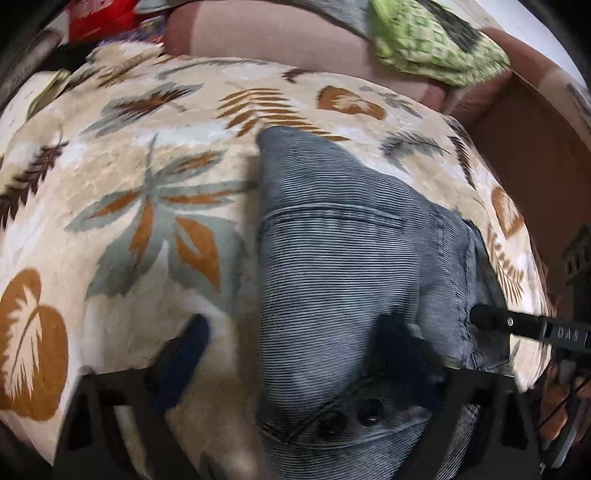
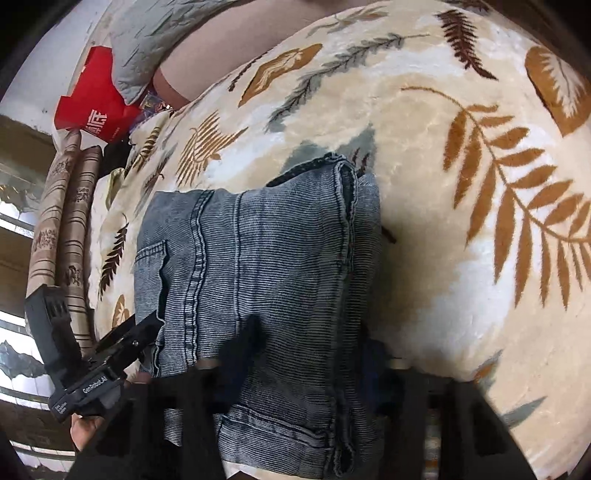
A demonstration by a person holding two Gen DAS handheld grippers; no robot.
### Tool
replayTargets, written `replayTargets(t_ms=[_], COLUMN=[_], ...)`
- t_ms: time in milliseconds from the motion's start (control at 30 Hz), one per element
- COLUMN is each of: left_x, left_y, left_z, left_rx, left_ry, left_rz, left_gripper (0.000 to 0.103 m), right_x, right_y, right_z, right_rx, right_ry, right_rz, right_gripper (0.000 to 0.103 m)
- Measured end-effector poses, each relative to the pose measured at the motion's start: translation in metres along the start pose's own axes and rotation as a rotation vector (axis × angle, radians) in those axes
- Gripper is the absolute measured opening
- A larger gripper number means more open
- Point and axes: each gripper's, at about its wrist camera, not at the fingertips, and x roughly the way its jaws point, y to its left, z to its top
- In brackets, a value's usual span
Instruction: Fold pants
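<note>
Folded jeans (image 1: 332,258) between spread tongs (image 1: 295,354)

Blue-grey ribbed denim pants (image 2: 258,266), matt; cream leaf-print plush blanket (image 2: 424,155), fuzzy; black matt plastic left tool (image 1: 291,354).

The pants (image 1: 343,266) lay folded in a compact stack on the blanket (image 1: 140,206), well in from its far edge. The left gripper (image 1: 295,354) straddled the stack's near end, one finger on the blanket beside it, the other on the cloth. The right gripper (image 2: 310,354) stood over the stack's near part. Behind the blanket's far edge ran a cushion (image 1: 280,33), with a folded cloth (image 1: 436,48) on its right part. A box (image 2: 92,107) sat beyond the blanket's far left corner.
</note>
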Motion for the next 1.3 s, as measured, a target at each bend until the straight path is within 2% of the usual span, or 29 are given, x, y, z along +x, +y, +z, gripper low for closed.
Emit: replayTargets(t_ms=[33,100,167,300,400,467,633,733,867,933,1000,1033,1067,1100,1133,1200,1267,1300], left_x=[0.0,-0.005,-0.009,-0.019,-0.037,-0.058,-0.105,-0.11,-0.083,-0.066,-0.036,-0.018,0.0,0.012,0.008,-0.013,-0.039,-0.05], left_y=[-0.006,-0.019,-0.023,-0.011,-0.012,-0.011,0.002,0.017,0.043,0.053,0.065,0.07,0.076,0.083,0.087,0.091,0.089,0.087], left_z=[0.0,0.0,0.0,0.004,0.013,0.025,0.064,0.086,0.105,0.102,0.094,0.091,0.086,0.08,0.076,0.069,0.06,0.055], left_rx=[0.032,0.091,0.113,0.079,0.089,0.095,0.123,0.114,0.084,0.075,0.048,0.04,0.033,0.019,-0.003,-0.035,-0.05,-0.04], left_ry=[0.01,-0.005,-0.012,-0.023,-0.072,-0.139,-0.282,-0.307,-0.27,-0.24,-0.184,-0.139,-0.086,-0.053,-0.078,-0.123,-0.184,-0.214], left_rz=[-0.02,0.02,0.031,-0.033,-0.064,-0.06,0.001,0.041,0.101,0.115,0.148,0.177,0.212,0.225,0.223,0.223,0.226,0.218], left_gripper=[0.055,0.038,0.032,0.022,0.02,0.019,0.02,0.02,0.021,0.022,0.03,0.035,0.046,0.059,0.062,0.07,0.073,0.078], right_x=[-0.003,-0.01,-0.017,-0.039,-0.055,-0.067,-0.091,-0.085,-0.051,-0.026,0.005,0.023,0.041,0.059,0.069,0.065,0.043,0.029], right_y=[0.0,0.003,0.011,0.028,0.049,0.064,0.104,0.122,0.127,0.125,0.118,0.113,0.108,0.103,0.099,0.097,0.106,0.112], right_z=[-0.002,-0.004,-0.006,-0.01,-0.009,-0.003,0.03,0.059,0.088,0.093,0.094,0.093,0.092,0.091,0.089,0.082,0.074,0.069], right_rx=[-0.002,-0.02,-0.045,-0.097,-0.145,-0.179,-0.241,-0.273,-0.26,-0.256,-0.226,-0.22,-0.224,-0.229,-0.24,-0.252,-0.283,-0.299], right_ry=[-0.004,-0.019,-0.035,-0.078,-0.115,-0.145,-0.242,-0.276,-0.253,-0.226,-0.194,-0.169,-0.135,-0.095,-0.081,-0.109,-0.175,-0.214], right_rz=[0.011,0.005,-0.001,0.025,0.04,0.049,0.107,0.129,0.142,0.138,0.1,0.067,0.01,-0.086,-0.155,-0.168,-0.199,-0.205], right_gripper=[0.023,0.018,0.016,0.015,0.015,0.015,0.015,0.015,0.015,0.015,0.016,0.02,0.024,0.028,0.035,0.038,0.049,0.051])
